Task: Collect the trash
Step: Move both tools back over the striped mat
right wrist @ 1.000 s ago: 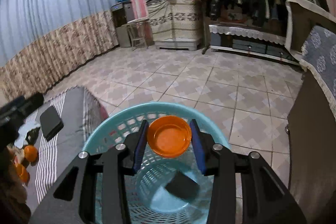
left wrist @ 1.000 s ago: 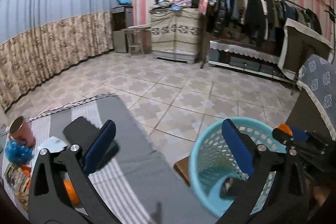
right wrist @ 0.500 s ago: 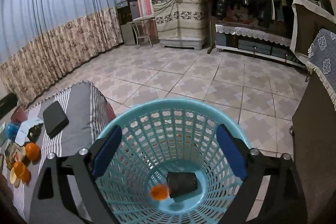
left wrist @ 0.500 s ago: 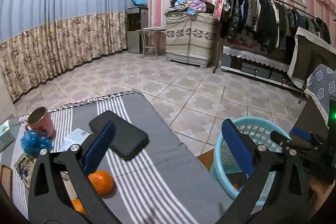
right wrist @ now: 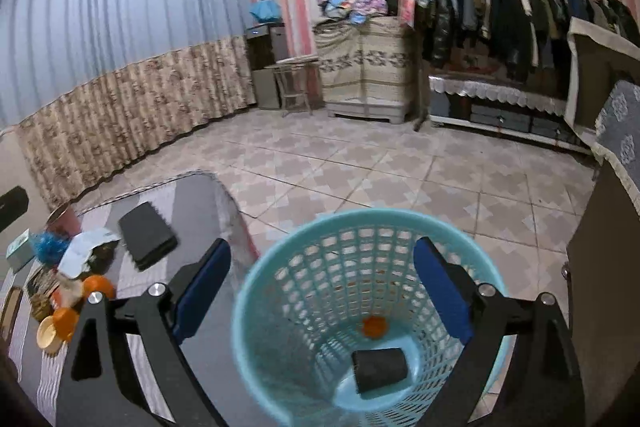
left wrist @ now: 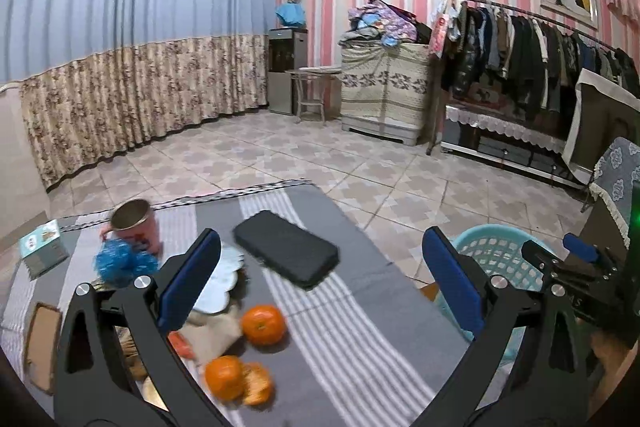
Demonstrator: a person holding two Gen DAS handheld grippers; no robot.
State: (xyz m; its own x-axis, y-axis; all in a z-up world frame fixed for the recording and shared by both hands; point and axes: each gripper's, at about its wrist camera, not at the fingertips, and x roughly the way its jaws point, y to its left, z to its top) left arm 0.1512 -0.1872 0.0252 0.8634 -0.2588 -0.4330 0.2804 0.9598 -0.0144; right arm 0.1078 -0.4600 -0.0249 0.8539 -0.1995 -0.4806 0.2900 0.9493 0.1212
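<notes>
A turquoise mesh trash basket (right wrist: 360,259) stands on the floor by the table; it also shows in the left wrist view (left wrist: 500,259). Inside lie a small orange lid (right wrist: 374,327) and a black cup (right wrist: 379,367). My right gripper (right wrist: 322,293) is open and empty above the basket. My left gripper (left wrist: 320,281) is open and empty above the striped table (left wrist: 360,327). On the table lie two oranges (left wrist: 263,325), orange peel (left wrist: 258,385), a crumpled white paper (left wrist: 218,285), a blue tinsel wad (left wrist: 120,265) and brown scraps (left wrist: 40,339).
A black phone-like slab (left wrist: 286,253), a pink cup (left wrist: 136,227) and a small teal box (left wrist: 42,249) also sit on the table. A dark cabinet (right wrist: 600,287) stands right of the basket. Tiled floor (left wrist: 320,163), curtains and a clothes rack lie beyond.
My right gripper opened and dropped the orange lid into the basket, then drew back. My left gripper swung left and back from the basket to over the table clutter.
</notes>
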